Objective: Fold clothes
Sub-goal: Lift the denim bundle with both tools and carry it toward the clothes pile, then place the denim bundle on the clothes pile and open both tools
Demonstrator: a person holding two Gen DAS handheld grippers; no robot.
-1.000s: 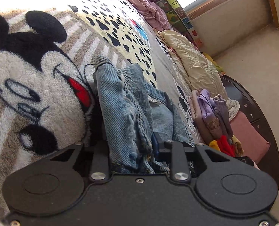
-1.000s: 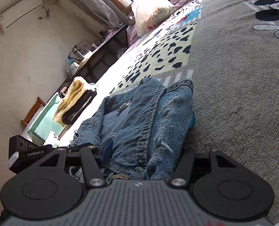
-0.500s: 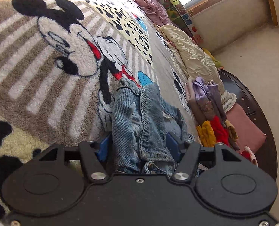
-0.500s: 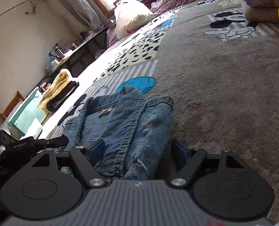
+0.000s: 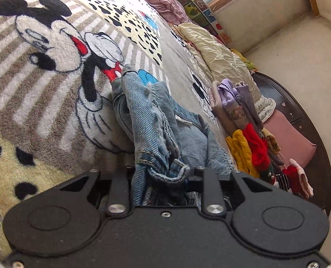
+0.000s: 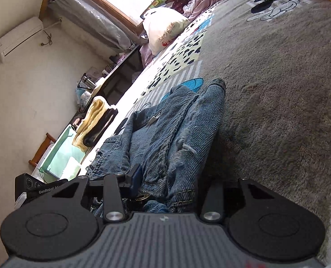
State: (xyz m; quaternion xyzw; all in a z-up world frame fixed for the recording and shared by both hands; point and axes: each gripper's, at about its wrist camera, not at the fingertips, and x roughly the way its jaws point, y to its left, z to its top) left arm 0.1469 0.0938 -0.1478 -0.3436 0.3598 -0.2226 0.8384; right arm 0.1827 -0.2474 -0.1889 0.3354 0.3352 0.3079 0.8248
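**On the cartoon blanket, both grippers held the jeans**

Between its fingers, the left gripper (image 5: 162, 174) clamped a bunched denim edge of the jeans (image 5: 147, 120). The right gripper (image 6: 165, 185) pinched the same garment near its waistband. The jeans lay folded lengthwise on the blanket (image 5: 42, 78), beside a stack of folded clothes (image 5: 239, 114)

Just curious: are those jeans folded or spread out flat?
Folded, roughly: the jeans lie doubled in bunched layers on the blanket, not yet neat.
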